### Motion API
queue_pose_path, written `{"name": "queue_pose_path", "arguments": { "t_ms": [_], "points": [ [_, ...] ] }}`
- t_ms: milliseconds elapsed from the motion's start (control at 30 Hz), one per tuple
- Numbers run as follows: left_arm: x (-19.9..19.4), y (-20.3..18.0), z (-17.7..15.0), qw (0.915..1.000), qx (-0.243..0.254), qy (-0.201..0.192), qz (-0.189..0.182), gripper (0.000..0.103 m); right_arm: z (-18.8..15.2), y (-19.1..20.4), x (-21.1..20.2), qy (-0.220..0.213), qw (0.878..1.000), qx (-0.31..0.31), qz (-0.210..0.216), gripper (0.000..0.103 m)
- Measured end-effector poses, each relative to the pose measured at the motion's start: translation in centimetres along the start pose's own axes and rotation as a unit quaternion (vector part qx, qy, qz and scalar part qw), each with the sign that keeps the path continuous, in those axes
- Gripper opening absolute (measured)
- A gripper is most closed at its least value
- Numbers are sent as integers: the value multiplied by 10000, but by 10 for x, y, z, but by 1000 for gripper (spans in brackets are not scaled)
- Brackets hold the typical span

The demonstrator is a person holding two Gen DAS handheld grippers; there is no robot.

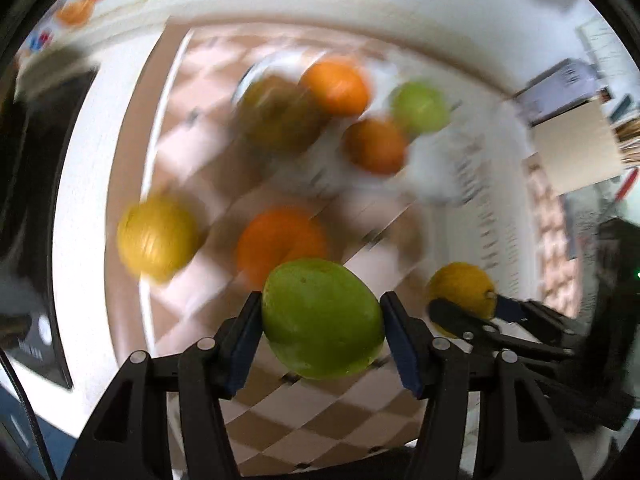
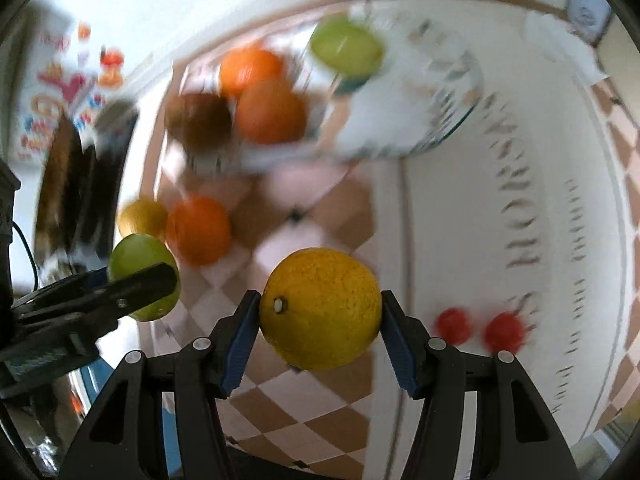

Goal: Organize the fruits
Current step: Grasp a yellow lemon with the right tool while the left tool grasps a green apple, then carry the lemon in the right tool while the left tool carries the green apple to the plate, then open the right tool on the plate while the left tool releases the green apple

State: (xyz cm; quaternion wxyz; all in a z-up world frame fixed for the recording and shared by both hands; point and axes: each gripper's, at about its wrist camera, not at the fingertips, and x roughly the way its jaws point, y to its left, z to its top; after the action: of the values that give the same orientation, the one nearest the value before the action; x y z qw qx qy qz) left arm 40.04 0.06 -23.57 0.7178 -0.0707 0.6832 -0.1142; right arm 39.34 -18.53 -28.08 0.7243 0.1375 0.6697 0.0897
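- My left gripper (image 1: 322, 320) has its jaws pinching a green fruit (image 1: 322, 320), held above the checkered surface (image 1: 304, 424).
- My right gripper (image 2: 320, 310) has its jaws pinching a yellow lemon (image 2: 320, 310) over the same surface.
- Farther back, a blurred bowl (image 2: 280, 152) holds oranges (image 2: 270, 112).
- Another orange (image 1: 280, 244) lies loose behind the green fruit.

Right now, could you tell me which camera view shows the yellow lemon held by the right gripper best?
The right wrist view: the lemon fills the centre, sharp, clamped in the right gripper. The left wrist view shows it small at the right, partly hidden by fingers.
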Motion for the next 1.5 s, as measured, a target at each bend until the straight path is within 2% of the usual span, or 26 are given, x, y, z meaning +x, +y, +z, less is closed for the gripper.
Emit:
{"name": "queue_pose_path", "arguments": {
  "t_ms": [100, 200, 333, 500, 833, 900, 933, 967, 1067, 1133, 1167, 1200, 1233, 1367, 1400, 1500],
  "points": [
    [-10, -24, 37, 9994, 216, -261, -102, 56, 28, -27, -24, -215, 9995, 240, 72, 61],
    [-1, -50, 63, 9989, 278, -318, -209, 56, 66, -55, -33, -298, 9981, 479, 238, 61],
    [28, -79, 88, 9988, 405, -176, -210, 56, 112, -81, -23, -166, 9975, 616, 317, 61],
    [53, -97, 102, 9986, 526, 61, -51, 56, 145, -96, -8, 89, 9978, 547, 359, 61],
    [82, -97, 106, 9984, 407, 381, 52, 56, 157, -94, 17, 399, 9974, 483, 346, 63],
    [85, -95, 106, 9985, 365, 408, 102, 56, 158, -93, 17, 404, 9971, 516, 390, 70],
    [84, -94, 106, 9986, 350, 384, 85, 59, 158, -94, 15, 392, 9969, 550, 397, 73],
    [82, -93, 106, 9989, 325, 342, 17, 67, 159, -95, 14, 396, 9966, 585, 425, 80],
    [74, -92, 106, 9993, 306, 197, 11, 84, 159, -98, 10, 339, 9964, 677, 372, 80],
    [67, -90, 105, 9994, 308, 136, 36, 85, 159, -99, 7, 308, 9964, 710, 341, 81],
    [63, -88, 104, 9995, 289, 108, 49, 85, 158, -99, 6, 295, 9964, 728, 309, 84],
    [59, -85, 102, 9996, 275, 80, 76, 85, 156, -98, 4, 272, 9967, 735, 221, 91],
    [55, -81, 100, 9995, 266, 40, 135, 86, 155, -97, 2, 240, 9971, 717, 128, 93],
    [40, -62, 88, 9979, 242, -201, 569, 91, 144, -84, -10, 54, 9978, 509, -417, 95],
    [38, -57, 85, 9973, 213, -242, 657, 97, 142, -82, -11, 20, 9977, 461, -494, 95],
    [32, -40, 79, 9957, 104, -346, 858, 98, 130, -67, -16, -111, 9963, 261, -811, 96]
  ]
}}
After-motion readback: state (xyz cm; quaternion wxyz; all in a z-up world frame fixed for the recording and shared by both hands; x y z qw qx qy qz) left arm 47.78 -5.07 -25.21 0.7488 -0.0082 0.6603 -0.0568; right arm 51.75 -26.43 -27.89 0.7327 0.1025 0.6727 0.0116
